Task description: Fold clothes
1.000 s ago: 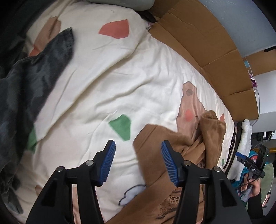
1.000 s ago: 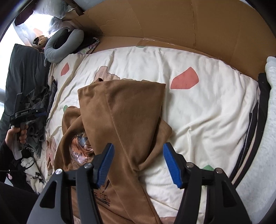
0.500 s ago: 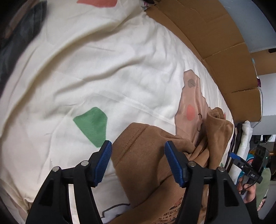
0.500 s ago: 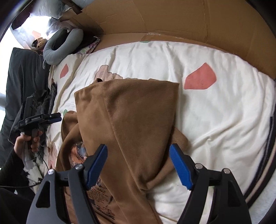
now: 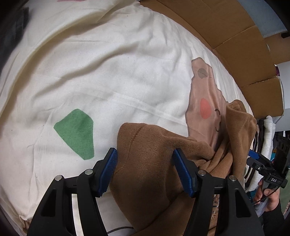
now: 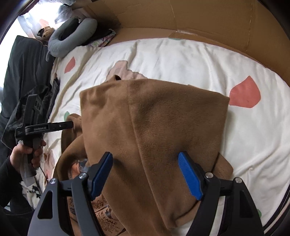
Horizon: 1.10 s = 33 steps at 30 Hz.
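Note:
A brown fleece garment (image 6: 154, 123) lies crumpled on the cream bed cover (image 6: 190, 59), partly folded over itself, with a printed patch showing near its lower edge. My right gripper (image 6: 145, 172) is open and straddles the garment's folded panel from above. My left gripper (image 5: 144, 169) is open, with a rounded corner of the brown garment (image 5: 145, 156) between its blue pads. The left gripper also shows in the right wrist view (image 6: 69, 124) at the garment's left edge. The right gripper shows at the far right of the left wrist view (image 5: 257, 159).
Cardboard panels (image 6: 181, 16) line the far side of the bed. A grey neck pillow (image 6: 72, 36) and dark clothes (image 6: 23, 72) lie at the left end. The bed cover (image 5: 108, 72) carries green, red and tan patches. Striped and white fabric (image 5: 266, 138) hangs off the right edge.
Both grippers have moved closer to the brown garment. The left one swung away from the dark clothes and now has the garment's corner between its open fingers.

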Tool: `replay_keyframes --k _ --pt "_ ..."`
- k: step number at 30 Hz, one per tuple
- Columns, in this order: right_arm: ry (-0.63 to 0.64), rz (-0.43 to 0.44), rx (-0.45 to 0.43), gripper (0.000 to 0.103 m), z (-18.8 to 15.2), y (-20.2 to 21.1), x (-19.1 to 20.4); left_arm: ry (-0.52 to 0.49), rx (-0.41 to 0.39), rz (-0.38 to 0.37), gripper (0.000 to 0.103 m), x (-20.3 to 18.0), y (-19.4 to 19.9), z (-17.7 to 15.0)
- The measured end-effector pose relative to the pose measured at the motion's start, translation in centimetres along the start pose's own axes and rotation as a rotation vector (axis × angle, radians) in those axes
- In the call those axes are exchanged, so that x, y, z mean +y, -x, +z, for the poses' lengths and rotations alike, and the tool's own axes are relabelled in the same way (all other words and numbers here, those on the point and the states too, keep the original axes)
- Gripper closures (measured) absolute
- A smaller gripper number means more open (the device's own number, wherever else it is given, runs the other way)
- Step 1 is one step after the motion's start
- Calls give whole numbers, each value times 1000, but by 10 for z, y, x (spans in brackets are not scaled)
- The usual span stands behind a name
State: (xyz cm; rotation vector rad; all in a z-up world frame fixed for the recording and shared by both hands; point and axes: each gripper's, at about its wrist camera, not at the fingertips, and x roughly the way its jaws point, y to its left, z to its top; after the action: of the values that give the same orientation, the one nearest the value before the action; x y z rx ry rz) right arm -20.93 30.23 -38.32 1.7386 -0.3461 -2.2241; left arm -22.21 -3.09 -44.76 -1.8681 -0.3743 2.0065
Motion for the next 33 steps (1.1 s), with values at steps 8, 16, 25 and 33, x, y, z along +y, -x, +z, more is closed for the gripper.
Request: replay_keyframes --k 8,16,25,33 --pt "-5 -8 28 79 -1 -7 -5 -11 5 -59 73 -7 -1 -8" --pt "-15 39 6 95 -6 16 -9 -10 -50 -136 99 -13 19 -17" --pt "-116 17 -78 96 -19 72 -40 31 -218 -187 100 -16 85 -11" --pt "-179 -26 -122 96 -30 104 -63 49 -341 -160 100 0 132 -5"
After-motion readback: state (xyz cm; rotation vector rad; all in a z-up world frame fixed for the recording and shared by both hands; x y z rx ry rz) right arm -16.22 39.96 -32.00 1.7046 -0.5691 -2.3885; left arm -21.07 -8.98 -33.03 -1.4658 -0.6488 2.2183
